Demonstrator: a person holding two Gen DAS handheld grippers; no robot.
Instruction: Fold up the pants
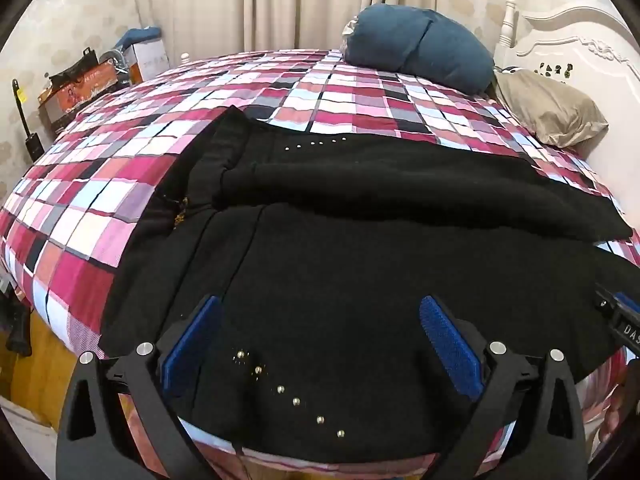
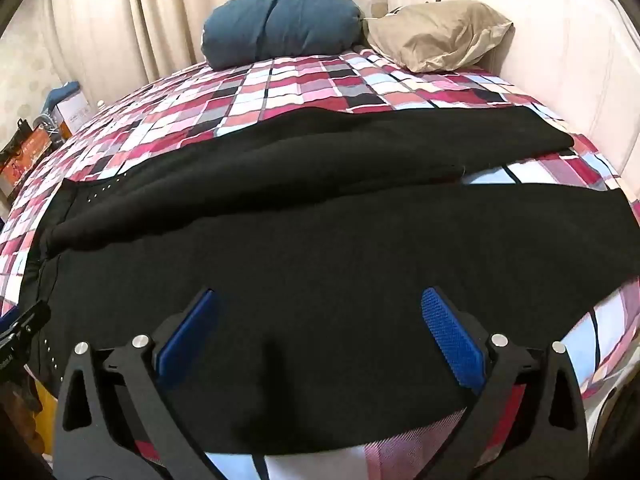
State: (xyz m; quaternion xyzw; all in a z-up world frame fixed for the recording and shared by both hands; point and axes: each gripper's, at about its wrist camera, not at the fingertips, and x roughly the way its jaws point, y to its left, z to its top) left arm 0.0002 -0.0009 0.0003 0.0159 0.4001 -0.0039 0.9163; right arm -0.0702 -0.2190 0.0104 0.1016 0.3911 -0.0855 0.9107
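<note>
Pants (image 1: 360, 264), black and of a thick, matte cloth, lie spread across the checked bed (image 1: 120, 184), waist toward the left side and legs running off to the right, toward the headboard (image 2: 560, 60). The near leg lies flat along the bed's front edge; the far leg sits just behind it, rumpled into a long ridge, and the two part at their right ends so that a wedge of bedcover shows between them. Small metal studs (image 1: 296, 401) dot the near hip in a line, and a second row shows on the far hip.

The left gripper (image 1: 320, 316) hangs over the near hip, its blue pads wide apart and holding nothing. The right gripper (image 2: 320, 308) hangs over the near leg further along, likewise spread and empty. Whether either touches the cloth cannot be told.

By my judgement the fold has not begun: the garment is laid out but the legs are not yet stacked. The next move likely calls for both grippers to pinch one leg's edge, one near the waist and one further down, and to carry it over onto the other so the seams meet. The ridge in the far leg would want smoothing first, or the fold will bunch.

A blue cushion (image 2: 276, 24) and a tan pillow (image 2: 440, 32) rest at the far side, well apart from the pants.
</note>
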